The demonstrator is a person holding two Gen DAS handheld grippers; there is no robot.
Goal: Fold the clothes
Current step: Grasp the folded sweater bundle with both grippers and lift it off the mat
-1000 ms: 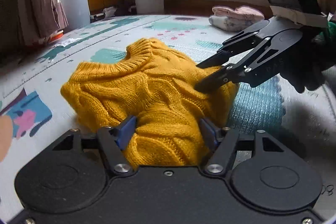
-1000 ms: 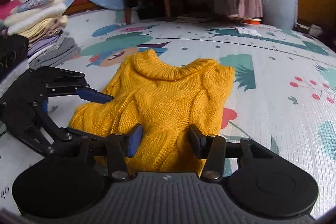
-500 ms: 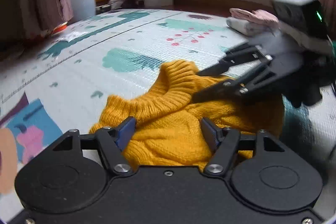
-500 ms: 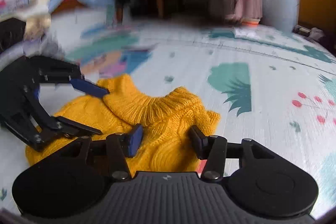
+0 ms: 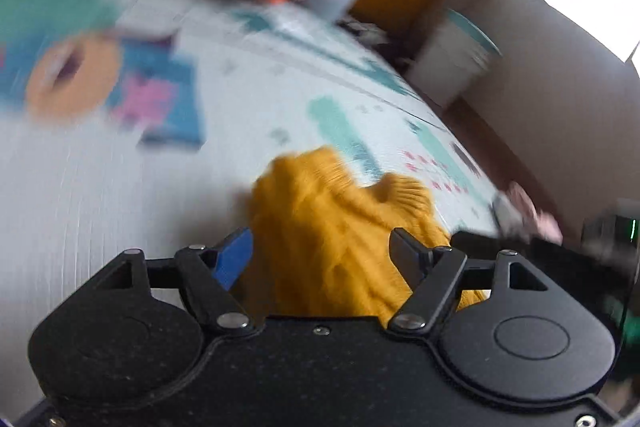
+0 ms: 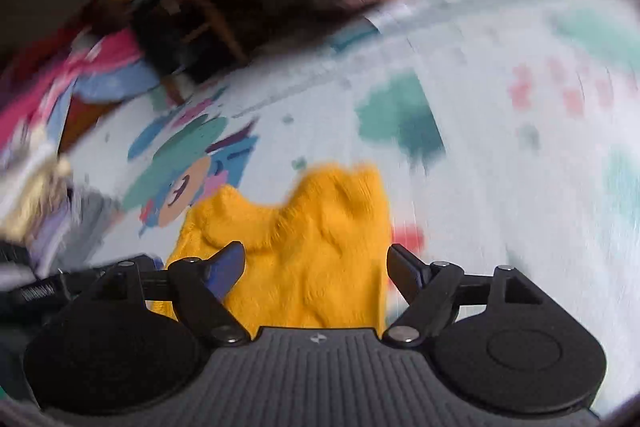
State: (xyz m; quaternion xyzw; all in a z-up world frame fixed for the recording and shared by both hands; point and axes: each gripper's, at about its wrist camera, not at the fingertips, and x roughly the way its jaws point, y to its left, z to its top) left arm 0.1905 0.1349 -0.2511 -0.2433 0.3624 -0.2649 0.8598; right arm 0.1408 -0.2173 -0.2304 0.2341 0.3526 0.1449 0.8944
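**A:** Mustard-yellow knit, thick and cabled: the sweater [image 5: 344, 227] lies bunched on the play mat [image 5: 120, 211], straight ahead of the left gripper [image 5: 322, 253] and running back between its jaws. Those jaws are spreading, and I see no pad pressing on the wool.

**B:** Same on my side. The right gripper [image 6: 316, 263] has the sweater directly in front of it, the ribbed collar at the far end. Its jaws are opening too, with knit lying in the gap but not pinched.

**A:** So my worry is the let-go. Chunky wool is springy; I'd judge the bundle could relax and slump open once nothing holds it.

**B:** Loops are another risk. A cable stitch could snag on a pad edge, and the gripper drawing away would drag a corner out of the fold.

**A:** Both views are badly smeared, so I can't tell how neat the fold is, or whether an edge sticks out beneath.

**B:** The two tools are close as well. The other gripper's dark linkage shows just off to the lower left of mine, touching nothing that I can see. If both reach for the same edge, they could knock together.

**A:** And the mat looks smooth. A sideways push might slide the whole sweater rather than crease it.
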